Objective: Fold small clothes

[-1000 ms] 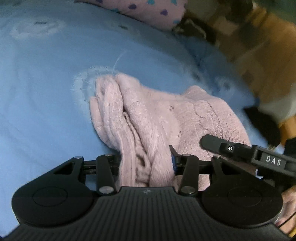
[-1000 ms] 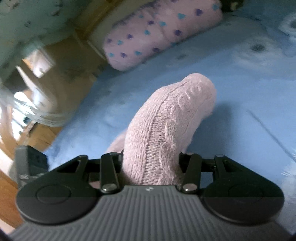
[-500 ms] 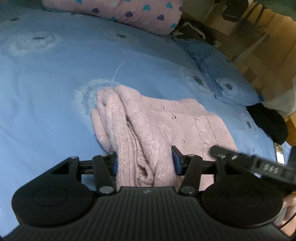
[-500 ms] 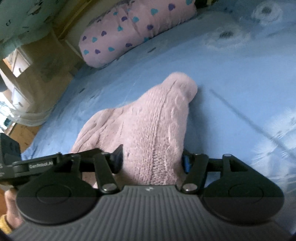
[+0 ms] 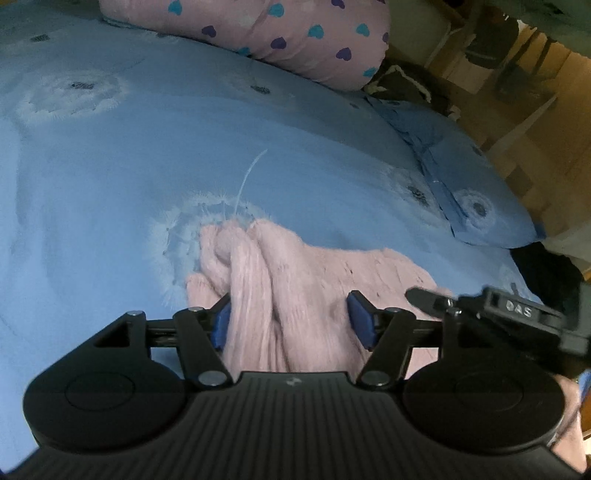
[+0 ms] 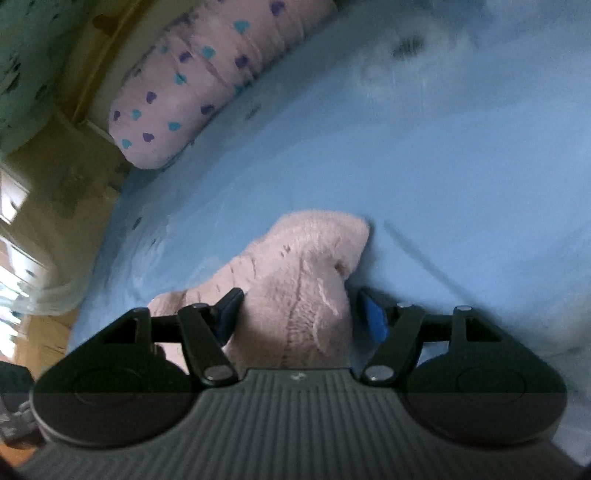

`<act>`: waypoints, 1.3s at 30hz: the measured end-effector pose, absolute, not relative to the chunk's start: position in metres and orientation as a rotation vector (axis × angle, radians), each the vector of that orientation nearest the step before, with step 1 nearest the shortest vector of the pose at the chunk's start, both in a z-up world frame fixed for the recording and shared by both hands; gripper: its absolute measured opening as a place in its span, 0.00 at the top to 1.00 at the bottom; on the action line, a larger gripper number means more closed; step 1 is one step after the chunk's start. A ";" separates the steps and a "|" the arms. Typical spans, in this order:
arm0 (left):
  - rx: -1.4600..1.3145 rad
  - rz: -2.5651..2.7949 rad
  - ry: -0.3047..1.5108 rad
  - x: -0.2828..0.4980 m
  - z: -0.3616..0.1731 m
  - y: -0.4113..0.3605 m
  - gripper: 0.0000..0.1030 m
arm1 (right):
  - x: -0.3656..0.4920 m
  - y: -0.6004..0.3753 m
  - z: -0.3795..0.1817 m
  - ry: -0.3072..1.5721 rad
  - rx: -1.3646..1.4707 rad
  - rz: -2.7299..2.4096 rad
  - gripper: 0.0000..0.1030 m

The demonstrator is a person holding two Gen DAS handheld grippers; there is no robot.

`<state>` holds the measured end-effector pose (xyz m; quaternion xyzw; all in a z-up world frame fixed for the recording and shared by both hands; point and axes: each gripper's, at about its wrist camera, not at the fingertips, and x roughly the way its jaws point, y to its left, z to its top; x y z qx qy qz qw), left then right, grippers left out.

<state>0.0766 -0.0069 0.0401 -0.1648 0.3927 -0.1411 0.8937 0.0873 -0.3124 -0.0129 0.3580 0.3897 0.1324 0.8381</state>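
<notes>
A pink knitted sweater (image 5: 314, 280) lies on the blue bed sheet (image 5: 147, 166), bunched into folds at its near left side. My left gripper (image 5: 290, 321) straddles that bunch. Its jaws are closing; the left pad touches the knit and the right pad's blue face shows free of it. In the right wrist view a rounded end of the sweater (image 6: 306, 266) rests low on the sheet between the fingers of my right gripper (image 6: 303, 317). These jaws are opening, with a strip of sheet showing beside the right pad. A finger of the right gripper (image 5: 428, 297) shows over the sweater's right side.
A pink pillow with hearts (image 5: 277, 33) (image 6: 192, 88) lies at the bed's far edge. A blue pillow (image 5: 461, 192) and dark clothing (image 5: 546, 273) sit at the right edge, with wooden floor beyond. Blue sheet stretches to the left and ahead.
The right gripper has come down and its jaws have spread; the sweater end that stood raised between them now lies on the sheet. The left gripper's pads stand wider around the bunch.
</notes>
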 end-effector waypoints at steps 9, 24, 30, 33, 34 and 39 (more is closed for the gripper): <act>-0.178 -0.241 0.735 0.087 0.025 -0.017 0.62 | 0.066 -0.297 0.014 0.623 0.677 0.378 0.61; -0.021 -0.194 0.725 0.020 0.081 -0.019 0.37 | 0.026 -0.278 0.039 0.599 0.360 0.182 0.51; 0.039 -0.188 0.776 -0.020 0.074 -0.025 0.36 | -0.018 -0.280 0.043 0.611 0.367 0.187 0.51; 0.076 -0.157 0.758 -0.030 0.067 -0.022 0.33 | -0.037 -0.273 0.042 0.614 0.331 0.187 0.51; 0.082 -0.134 0.760 -0.030 0.063 -0.020 0.32 | -0.043 -0.270 0.041 0.611 0.308 0.183 0.51; 0.052 -0.050 0.776 -0.028 0.045 -0.008 0.30 | -0.045 -0.250 0.025 0.603 0.158 0.181 0.51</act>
